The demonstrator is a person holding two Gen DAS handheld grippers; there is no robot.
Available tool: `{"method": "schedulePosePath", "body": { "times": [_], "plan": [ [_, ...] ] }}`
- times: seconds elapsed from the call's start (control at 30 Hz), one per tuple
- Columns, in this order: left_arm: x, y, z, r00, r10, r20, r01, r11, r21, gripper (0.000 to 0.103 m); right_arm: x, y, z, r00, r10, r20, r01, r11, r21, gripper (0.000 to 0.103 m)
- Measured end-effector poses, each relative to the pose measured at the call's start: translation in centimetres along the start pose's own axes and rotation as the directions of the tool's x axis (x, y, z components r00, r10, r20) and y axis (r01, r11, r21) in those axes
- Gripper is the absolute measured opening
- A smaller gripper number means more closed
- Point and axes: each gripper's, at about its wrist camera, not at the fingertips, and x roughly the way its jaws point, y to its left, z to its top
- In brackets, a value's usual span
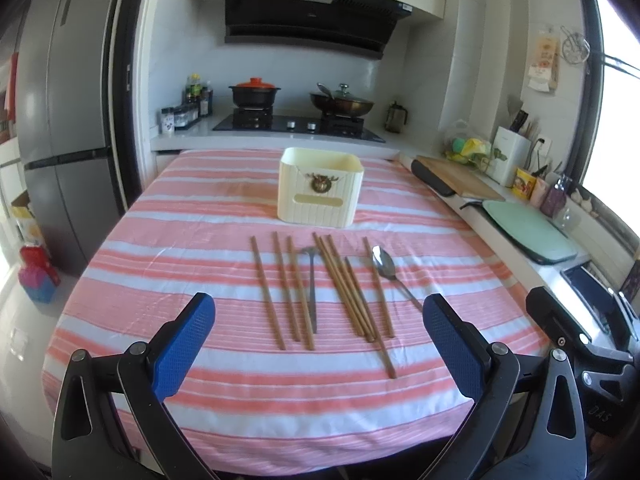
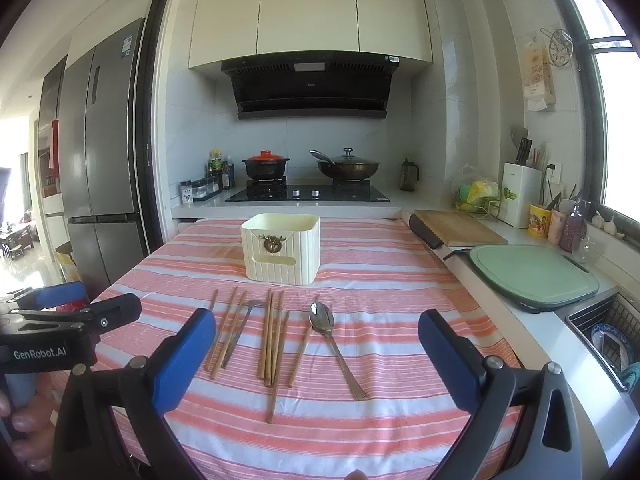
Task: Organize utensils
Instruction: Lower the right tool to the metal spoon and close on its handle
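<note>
Kitchen table under a pink-and-white striped cloth (image 1: 192, 248), seen along both grippers. The landmark is the cream holder (image 1: 320, 188) — an open-topped ribbed box with a small ornament on its front face — standing upright toward the far side of the cloth, its mouth upward, presumably so that utensils can be dropped in from above.

All utensils lie flat on the cloth on the near side of the cream holder, none inside it as far as the views show. The wooden chopsticks (image 1: 344, 292) lie roughly parallel, their long axes running from the holder toward the viewer; several in the middle touch or overlap, while the leftmost ones lie apart. Among them rests a dark-handled metal utensil (image 1: 312, 292) with its head toward the holder; its kind cannot be told. To the right of the chopsticks lies the metal spoon (image 2: 322, 318), bowl toward the holder, handle angled away to the right.

The left gripper (image 1: 318, 326) and the right gripper (image 2: 316, 340) both hover above the near edge of the cloth, further from the holder than the utensils are. Each has its blue-padded jaws spread wide, with nothing between them — a stance that suits an approach to a first pick. Judged from this layout, sorting has not yet begun.
</note>
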Motion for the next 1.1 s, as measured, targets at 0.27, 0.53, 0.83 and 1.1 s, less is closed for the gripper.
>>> {"method": "schedulePosePath", "body": {
  "times": [0.27, 0.53, 0.83, 1.1],
  "plan": [
    [0.6, -0.4, 0.2, 1.000, -0.015, -0.007, 0.015, 1.000, 0.010, 0.103, 0.4, -0.8, -0.3, 1.000, 0.000, -0.031, 0.000, 1.000, 0.024, 0.103],
    [1.8, -0.5, 0.3, 1.000, -0.013, -0.027, 0.014, 1.000, 0.017, 0.103, 1.3, -1.5, -0.3, 0.999, -0.011, -0.049, 0.012, 0.999, 0.038, 0.103],
    [5.4, 1.3, -0.3, 0.993, 0.043, -0.108, -0.044, 0.999, -0.012, 0.103, 3.7, -2.8, -1.2, 0.994, -0.028, -0.105, 0.034, 0.998, 0.052, 0.103],
    [9.3, 6.0, -0.7, 0.972, 0.131, -0.196, -0.151, 0.984, -0.092, 0.103, 6.5, -5.3, -2.6, 0.979, -0.100, -0.180, 0.105, 0.994, 0.020, 0.103]
  ]
}}
